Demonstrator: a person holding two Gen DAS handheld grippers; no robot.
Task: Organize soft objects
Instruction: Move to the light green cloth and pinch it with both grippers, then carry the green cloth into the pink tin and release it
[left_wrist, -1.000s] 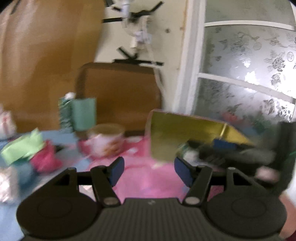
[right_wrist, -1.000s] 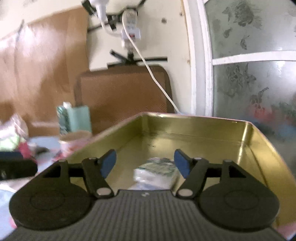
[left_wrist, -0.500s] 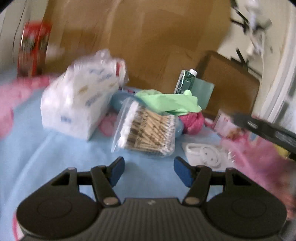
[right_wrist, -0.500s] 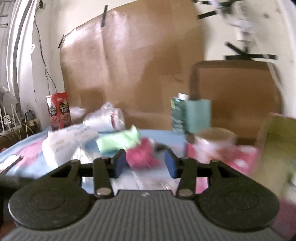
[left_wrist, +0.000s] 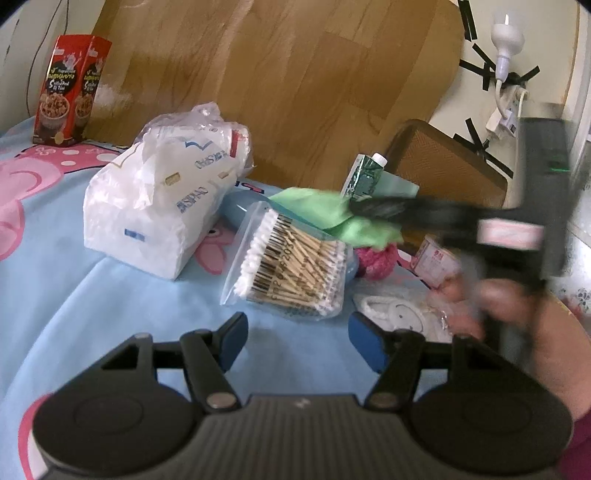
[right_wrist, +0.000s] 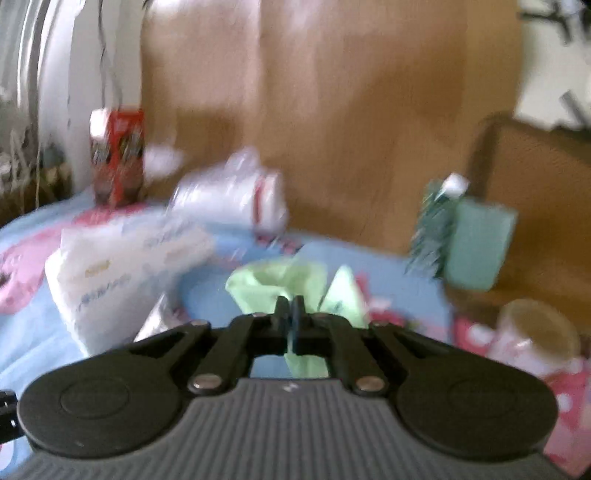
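Observation:
A light green cloth (right_wrist: 273, 284) lies crumpled in the pile on the blue bed sheet, and my right gripper (right_wrist: 291, 310) is shut on a fold of it. In the left wrist view the same right gripper (left_wrist: 356, 206) reaches in from the right onto the green cloth (left_wrist: 314, 206). My left gripper (left_wrist: 295, 325) hovers low over the sheet with its jaws opening and nothing between them. Just ahead of it lies a clear bag of cotton swabs (left_wrist: 291, 266). A white tissue pack (left_wrist: 155, 214), a pink fuzzy thing (left_wrist: 376, 260) and a white smiley pad (left_wrist: 399, 314) lie around it.
A red snack box (left_wrist: 70, 88) stands at the far left against a brown board (left_wrist: 295, 74). A green carton (left_wrist: 365, 177) and a printed cup (left_wrist: 436, 262) stand behind the pile. A person's hand (left_wrist: 517, 306) holds the right gripper at the right edge.
Both views swung left, from the gold tin to the pile on the bed. The right gripper left the tin and shut on the green cloth. The left gripper dropped lower toward the swab bag.

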